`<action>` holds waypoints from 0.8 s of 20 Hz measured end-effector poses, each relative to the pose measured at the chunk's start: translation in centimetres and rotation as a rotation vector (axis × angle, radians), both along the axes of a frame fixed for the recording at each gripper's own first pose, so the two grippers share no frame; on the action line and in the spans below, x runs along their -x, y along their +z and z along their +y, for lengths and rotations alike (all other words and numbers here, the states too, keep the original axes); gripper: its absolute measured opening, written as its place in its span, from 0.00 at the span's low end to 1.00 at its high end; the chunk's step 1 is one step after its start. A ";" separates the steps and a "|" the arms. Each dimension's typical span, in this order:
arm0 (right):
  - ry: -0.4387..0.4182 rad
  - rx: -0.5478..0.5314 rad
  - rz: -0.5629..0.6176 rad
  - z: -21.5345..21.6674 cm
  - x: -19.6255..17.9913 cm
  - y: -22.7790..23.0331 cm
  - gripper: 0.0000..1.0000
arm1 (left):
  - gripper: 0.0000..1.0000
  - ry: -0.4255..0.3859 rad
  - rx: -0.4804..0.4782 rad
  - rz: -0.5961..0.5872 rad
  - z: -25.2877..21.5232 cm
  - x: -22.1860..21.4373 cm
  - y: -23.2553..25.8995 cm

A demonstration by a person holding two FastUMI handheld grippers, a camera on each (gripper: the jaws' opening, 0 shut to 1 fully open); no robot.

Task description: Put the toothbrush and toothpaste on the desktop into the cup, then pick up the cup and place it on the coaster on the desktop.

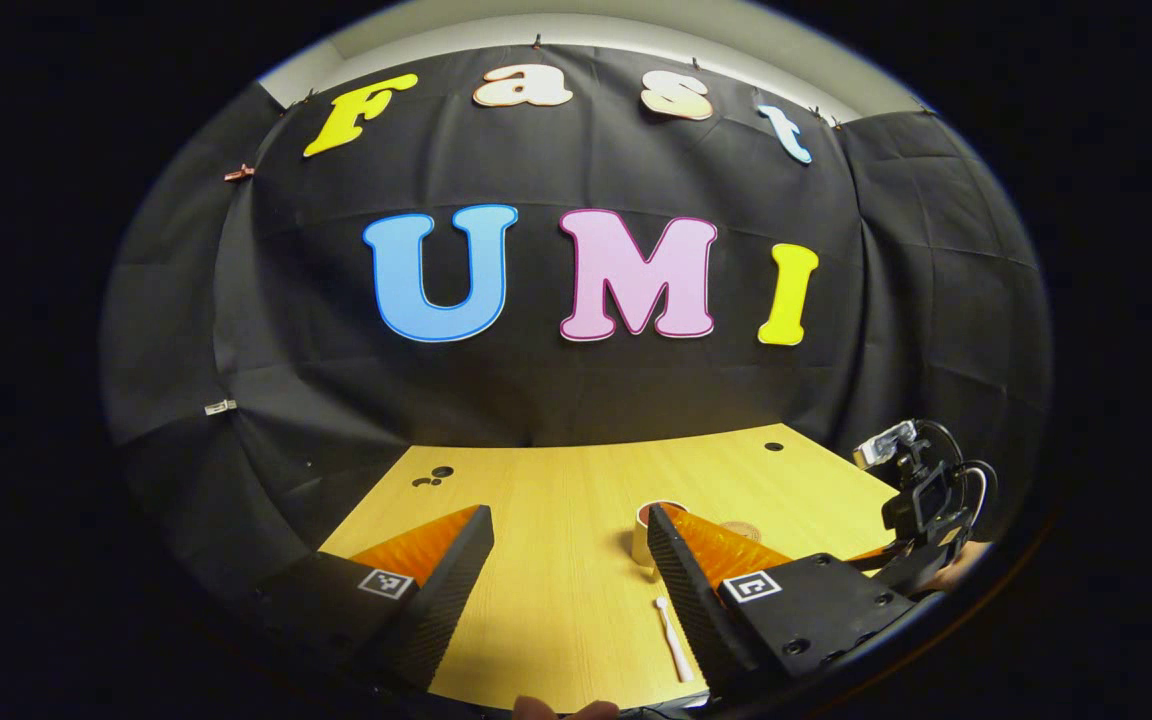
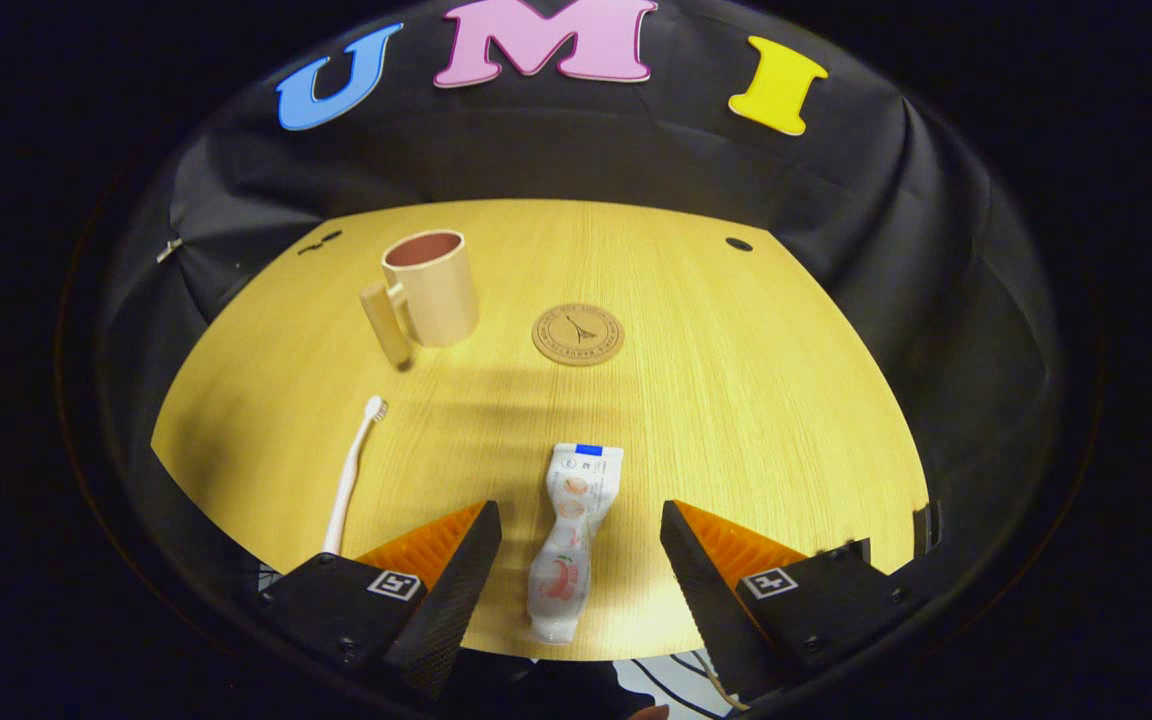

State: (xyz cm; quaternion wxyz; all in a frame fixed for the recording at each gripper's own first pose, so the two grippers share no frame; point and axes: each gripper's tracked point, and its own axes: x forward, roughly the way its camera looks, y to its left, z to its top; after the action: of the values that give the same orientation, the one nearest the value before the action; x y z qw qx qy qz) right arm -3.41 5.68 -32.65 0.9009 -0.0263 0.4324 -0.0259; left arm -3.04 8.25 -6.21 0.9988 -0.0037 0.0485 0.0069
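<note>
In the right gripper view a white toothpaste tube (image 2: 570, 540) lies on the wooden desktop between the spread fingers of my right gripper (image 2: 581, 530), which is open above it. A white toothbrush (image 2: 352, 472) lies to its left, head pointing away. Farther off stands a beige cup (image 2: 428, 290) with a handle, and a round cork coaster (image 2: 578, 334) lies to its right. In the left gripper view my left gripper (image 1: 570, 540) is open over the desk; the cup (image 1: 644, 535) peeks out behind its right finger, the toothbrush (image 1: 674, 638) lies near it, and the right gripper's body (image 1: 921, 510) shows at the far right.
The desktop (image 2: 756, 400) is light wood, ringed by the black cloth wall. Small dark holes (image 2: 738, 244) mark its far corners. Cables (image 2: 676, 670) hang below the near edge.
</note>
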 end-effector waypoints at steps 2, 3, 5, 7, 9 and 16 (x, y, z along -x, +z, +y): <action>0.003 0.018 0.037 0.2 -0.4 -1.1 0.99 | 0.96 0.010 0.005 0.006 0.5 -0.1 -0.3; 0.002 0.024 0.057 0.2 -0.6 -1.5 0.99 | 0.96 0.014 0.009 0.008 0.8 -0.3 -0.3; -0.009 0.020 0.102 0.4 -0.6 -2.6 0.97 | 0.96 0.023 0.015 0.022 1.0 -0.6 -0.8; -0.028 0.007 0.136 0.7 -0.8 -3.3 0.91 | 0.96 0.023 0.022 0.047 1.0 -0.9 -1.8; -0.053 0.011 0.171 0.3 -0.6 -3.9 0.80 | 0.96 0.012 0.031 0.078 0.5 -1.2 -2.8; -0.147 -0.110 0.275 0.1 0.2 -5.2 0.43 | 0.96 -0.053 0.064 0.199 -3.0 -2.4 -6.8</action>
State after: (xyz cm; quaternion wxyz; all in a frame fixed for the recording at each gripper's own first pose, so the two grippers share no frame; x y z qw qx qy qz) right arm -3.56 5.83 -37.89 0.8289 0.0516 0.5533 -0.0639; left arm -0.59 5.22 -12.98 0.9882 -0.0334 0.1479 -0.0205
